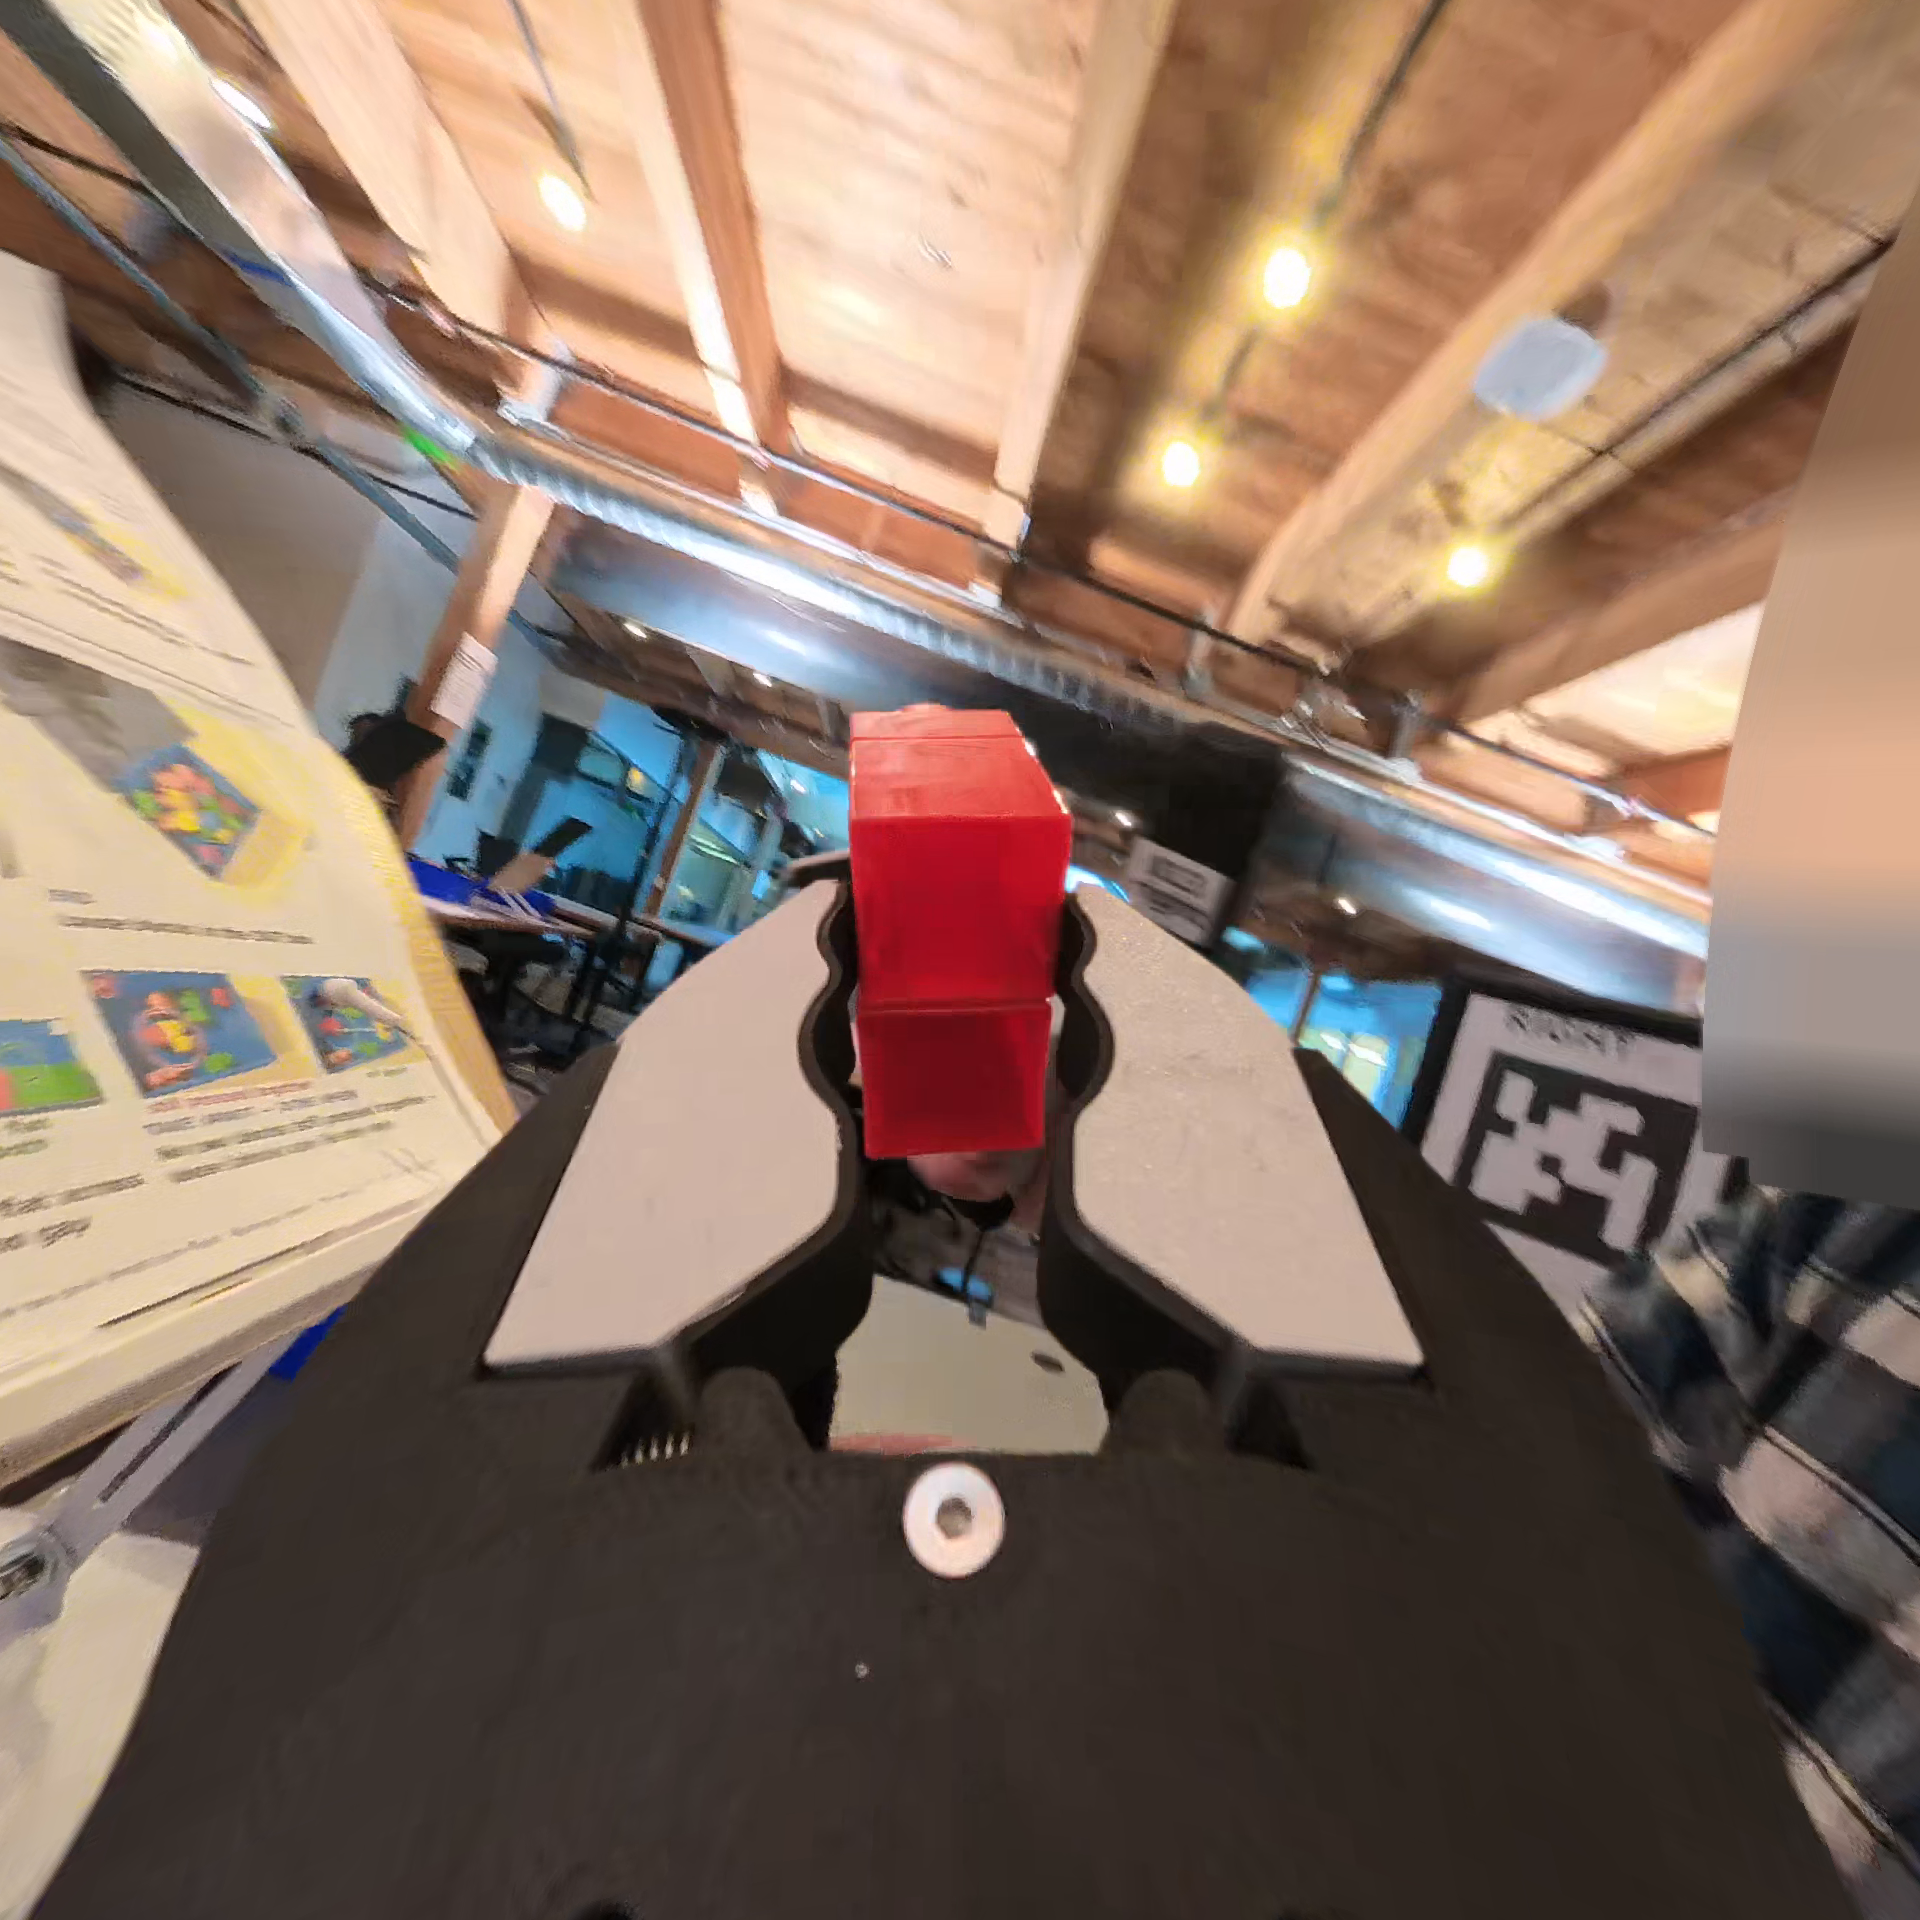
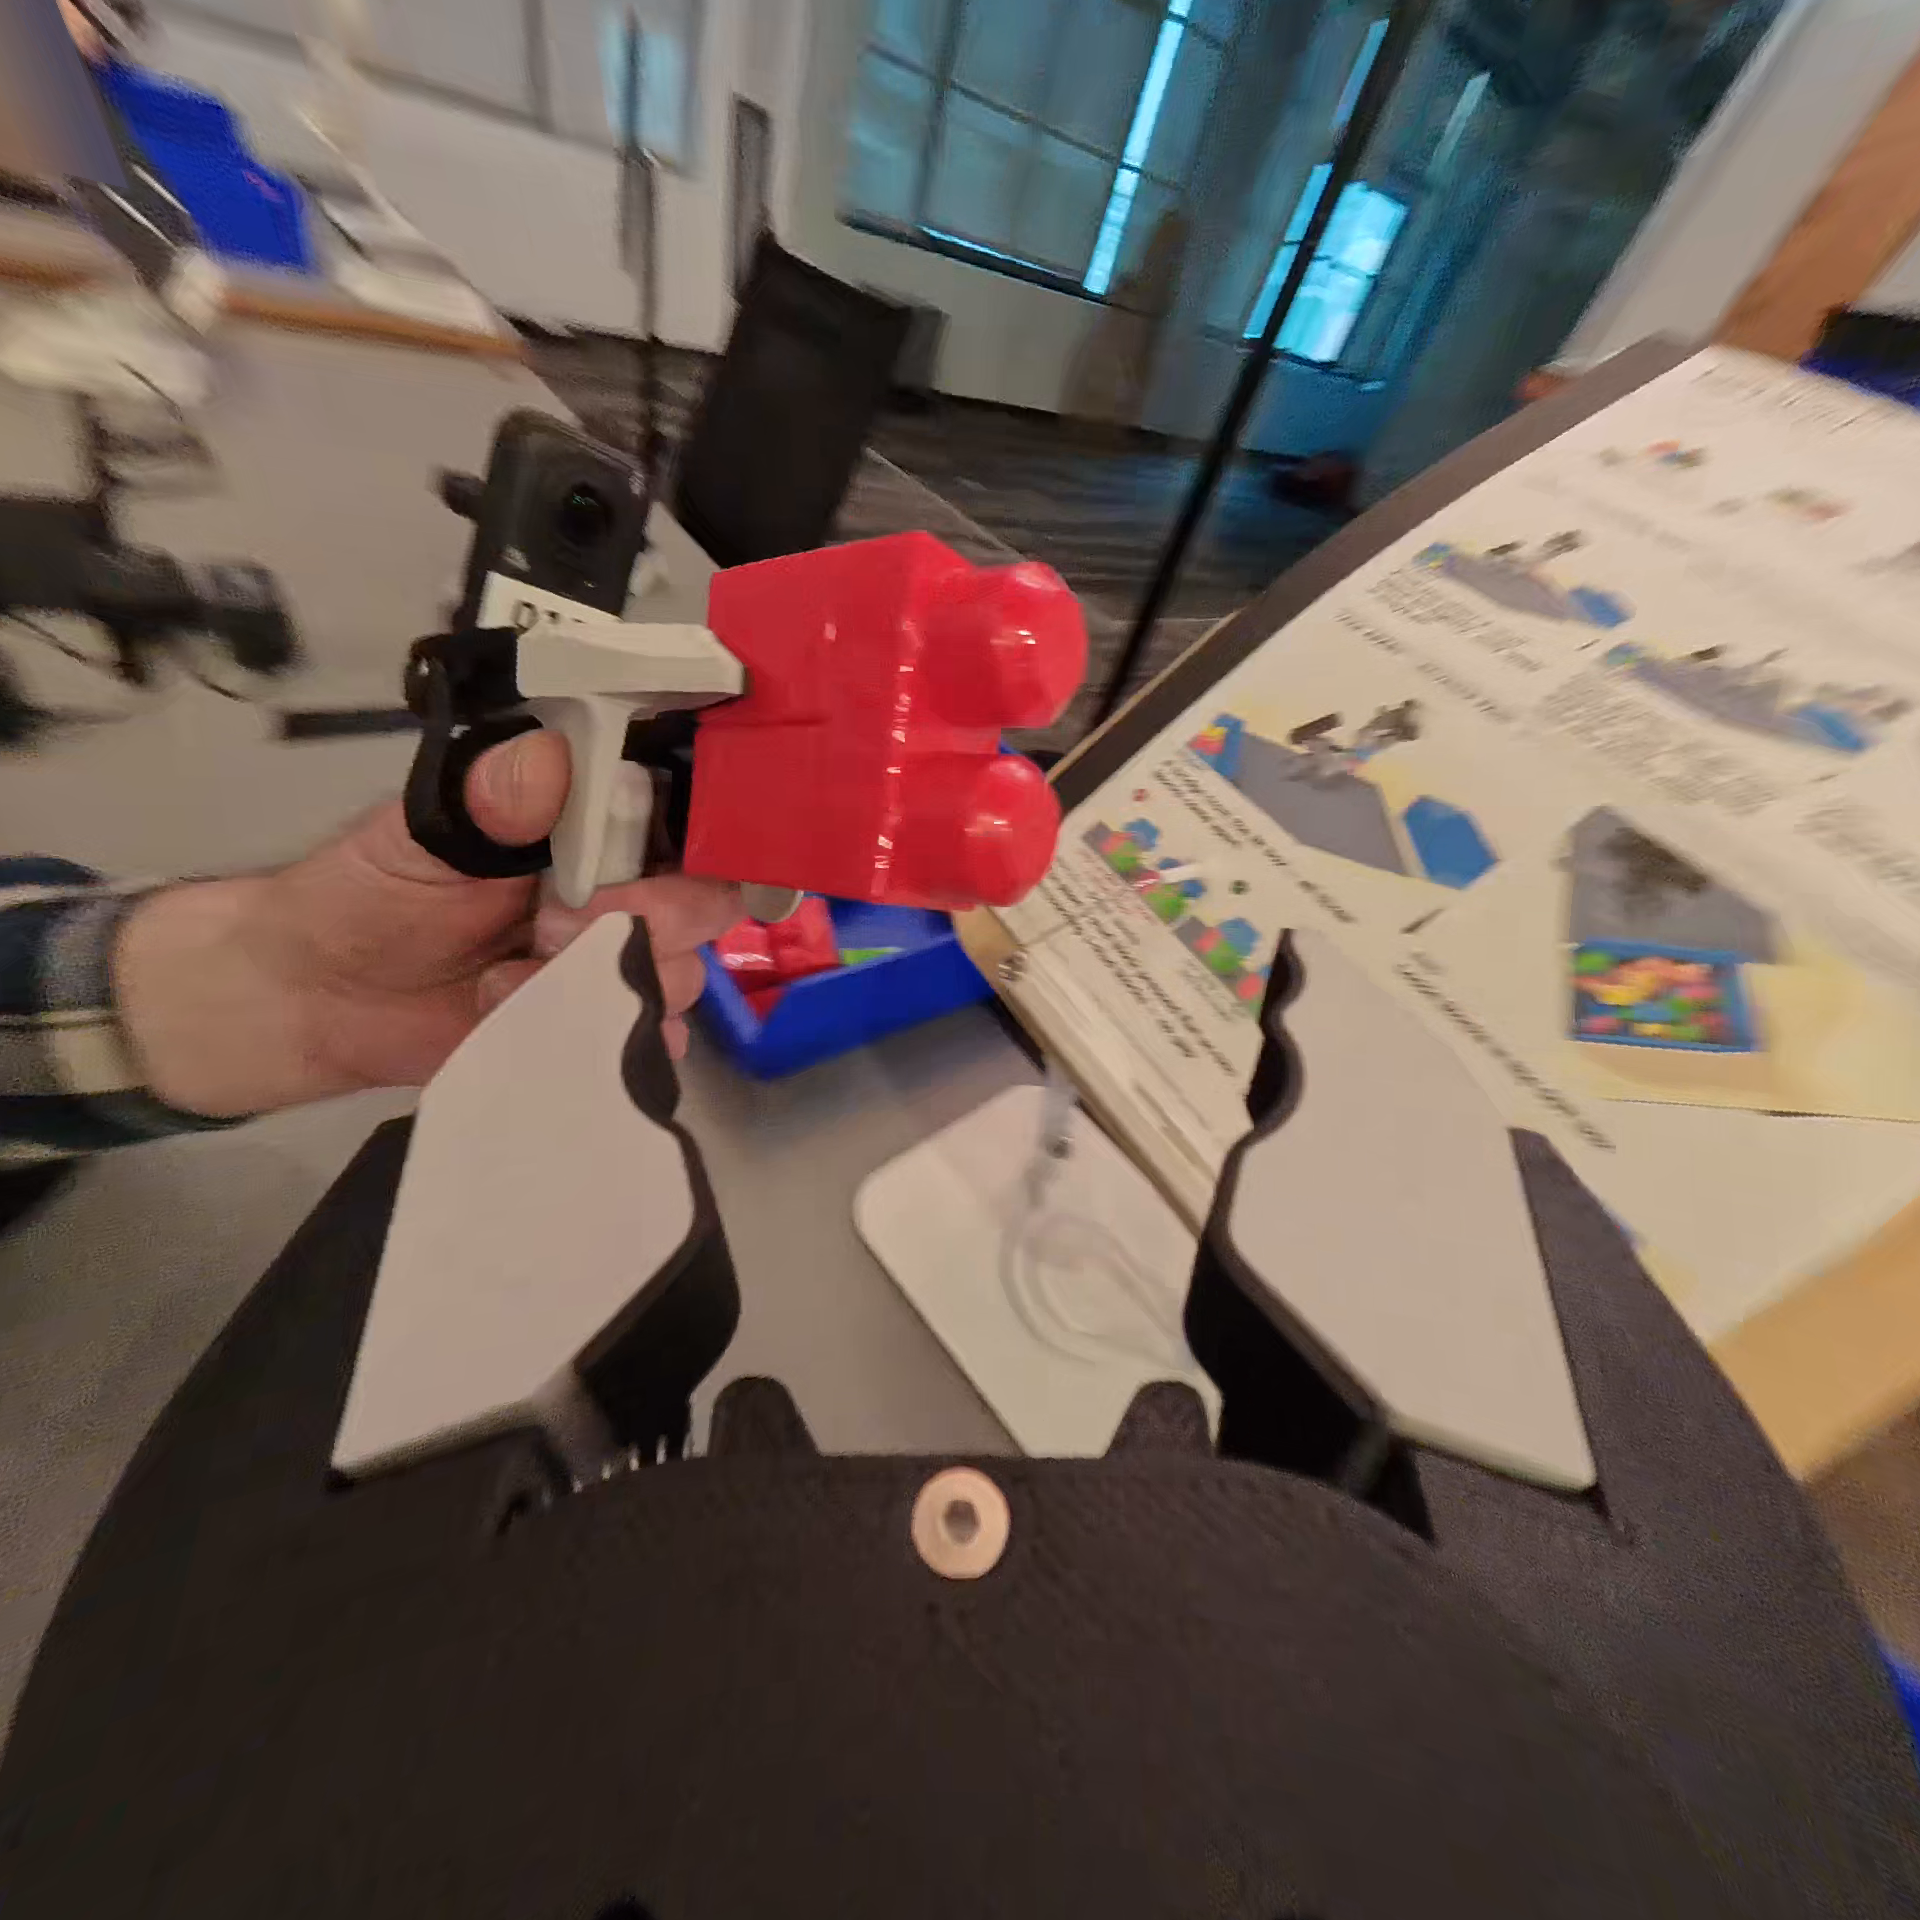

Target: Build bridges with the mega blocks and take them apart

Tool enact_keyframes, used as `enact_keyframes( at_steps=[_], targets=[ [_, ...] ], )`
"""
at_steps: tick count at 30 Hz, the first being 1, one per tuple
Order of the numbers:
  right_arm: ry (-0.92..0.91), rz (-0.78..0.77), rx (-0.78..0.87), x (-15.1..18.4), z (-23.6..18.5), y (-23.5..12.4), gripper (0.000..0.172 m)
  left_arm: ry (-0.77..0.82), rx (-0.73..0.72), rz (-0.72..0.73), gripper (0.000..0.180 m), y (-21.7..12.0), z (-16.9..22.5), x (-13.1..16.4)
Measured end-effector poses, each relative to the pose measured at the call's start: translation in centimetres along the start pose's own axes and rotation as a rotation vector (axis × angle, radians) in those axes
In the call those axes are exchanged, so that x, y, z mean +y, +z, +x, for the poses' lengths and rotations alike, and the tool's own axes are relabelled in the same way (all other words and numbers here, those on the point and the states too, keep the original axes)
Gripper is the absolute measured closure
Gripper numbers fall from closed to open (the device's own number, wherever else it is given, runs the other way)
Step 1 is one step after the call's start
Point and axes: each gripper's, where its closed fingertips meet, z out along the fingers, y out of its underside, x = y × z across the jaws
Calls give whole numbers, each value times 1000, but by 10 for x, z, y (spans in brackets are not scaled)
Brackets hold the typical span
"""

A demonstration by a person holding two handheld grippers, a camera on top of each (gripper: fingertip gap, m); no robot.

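Note:
My left gripper (image 1: 958, 935) is shut on a stack of red mega blocks (image 1: 956, 914), held up in the air and tilted toward the ceiling. Both pads press on the blocks' sides. The same stack shows in the right wrist view (image 2: 873, 727), with two round studs facing right, held by the left gripper (image 2: 717, 717) in a person's hand (image 2: 343, 956). My right gripper (image 2: 961, 1029) is wide open and empty, below and in front of the red stack, not touching it.
A blue bin (image 2: 842, 997) with red and green blocks sits on the grey table (image 2: 810, 1299). An instruction sheet on a stand (image 2: 1507, 790) is at the right; it also shows at left (image 1: 177, 935). A white base plate (image 2: 966, 1216) lies under my right gripper. My hands' fingertips stand some 6 centimetres from each other.

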Motion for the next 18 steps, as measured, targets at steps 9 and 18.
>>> enact_keyframes(
  at_steps=[9, 18],
  targets=[
    [-373, -184, 404, 7, -7, 24, 60, -43, 32, 107, 145, 7, 9, 13],
    [-601, -255, 451, 7, -3, 26, 73, -55, 40, 134, 145, 5, 4, 17]
  ],
)
